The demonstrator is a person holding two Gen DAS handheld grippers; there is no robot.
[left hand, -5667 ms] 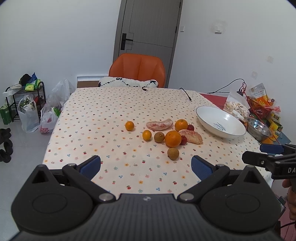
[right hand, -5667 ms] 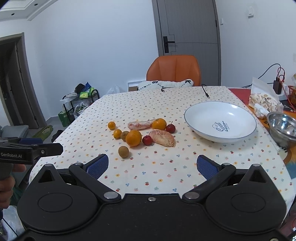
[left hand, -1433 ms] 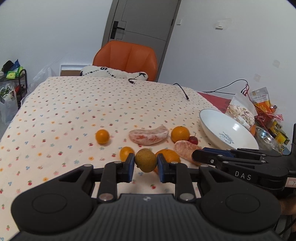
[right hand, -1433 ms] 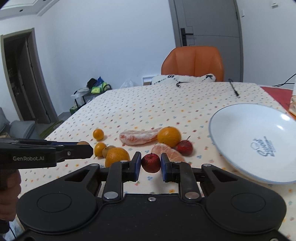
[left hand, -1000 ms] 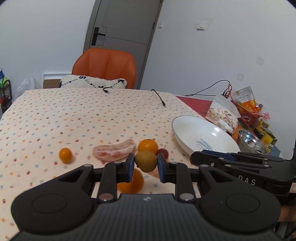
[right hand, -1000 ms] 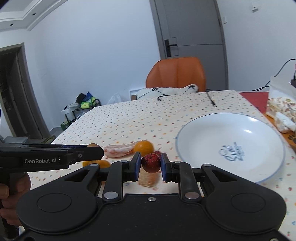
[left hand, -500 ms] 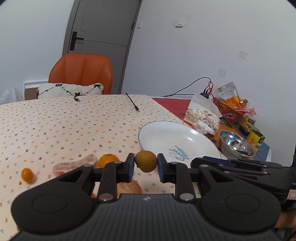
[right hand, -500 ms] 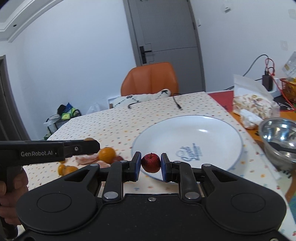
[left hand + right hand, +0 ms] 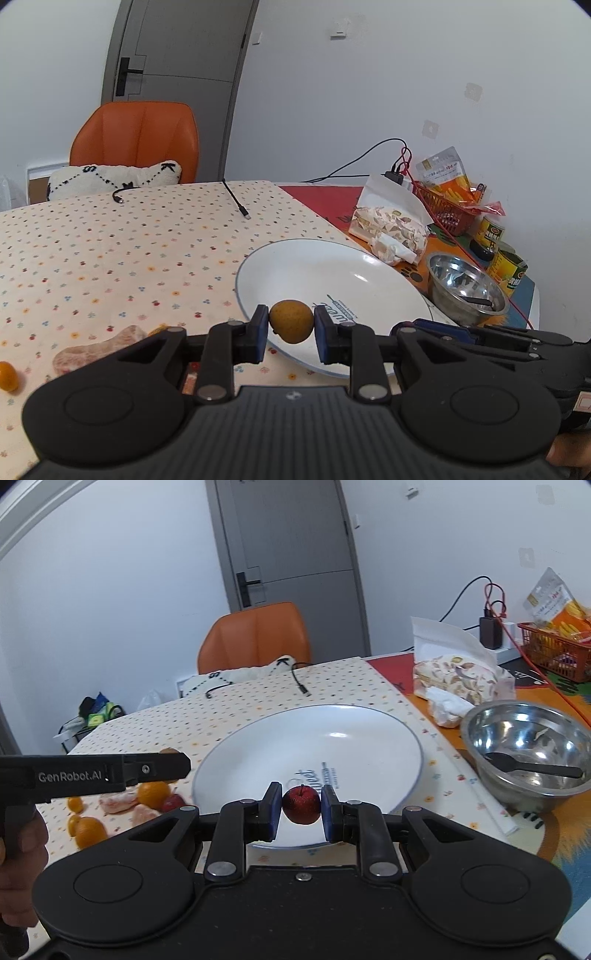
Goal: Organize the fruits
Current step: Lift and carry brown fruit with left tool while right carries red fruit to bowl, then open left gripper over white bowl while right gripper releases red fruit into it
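My left gripper [image 9: 291, 324] is shut on a round brown fruit [image 9: 291, 320], held in the air over the near rim of the white plate [image 9: 306, 269]. Over the same plate's [image 9: 351, 738] near edge, my right gripper [image 9: 301, 807] is shut on a small red apple [image 9: 301, 805]. Nothing lies on the plate. More fruit rests on the dotted tablecloth to the left: oranges [image 9: 153, 794], peeled pomelo segments [image 9: 118, 800], another small red apple [image 9: 172, 802] and small mandarins [image 9: 75, 803]. A pomelo segment [image 9: 96, 353] and a mandarin [image 9: 7, 376] show in the left wrist view.
A steel bowl [image 9: 528, 753] with a black spoon stands right of the plate. Behind it lie a snack bag [image 9: 458, 679], a red basket [image 9: 554, 653], cans [image 9: 509, 266] and charger cables. An orange chair [image 9: 255, 638] with a cushion stands at the table's far end.
Both grippers have carried their fruits rightward from the fruit pile and now hover closer over the plate's near edge. Each stays shut on its fruit.
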